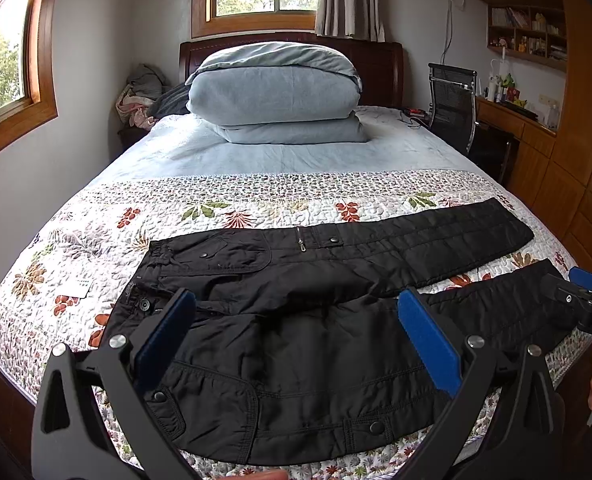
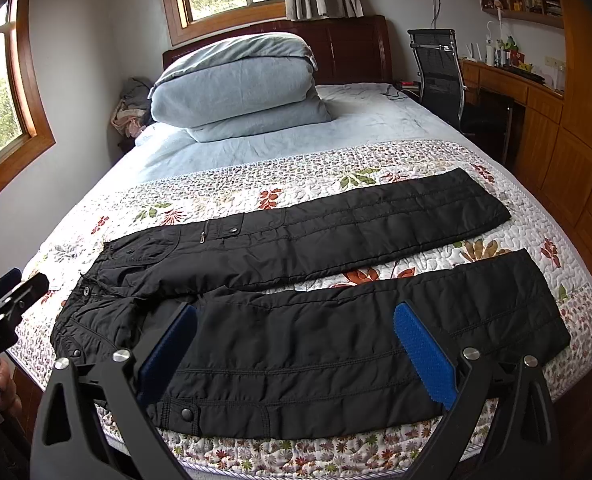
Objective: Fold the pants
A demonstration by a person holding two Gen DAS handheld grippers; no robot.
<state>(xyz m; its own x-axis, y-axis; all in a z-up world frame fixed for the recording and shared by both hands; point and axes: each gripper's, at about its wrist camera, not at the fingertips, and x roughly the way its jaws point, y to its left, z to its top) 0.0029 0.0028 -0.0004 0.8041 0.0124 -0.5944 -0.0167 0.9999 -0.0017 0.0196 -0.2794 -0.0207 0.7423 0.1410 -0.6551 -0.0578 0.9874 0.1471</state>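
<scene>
Pants (image 1: pixel 296 320) lie spread flat on the floral quilt (image 1: pixel 76 248) at the foot of the bed, waist to the left, legs splayed apart, likely so one leg can be laid over the other. Left gripper (image 1: pixel 296 340) hangs over the hip, right gripper (image 2: pixel 296 356) over the near leg (both with fingers wide apart, grasping nothing), presumably placed to lift that near edge.
</scene>
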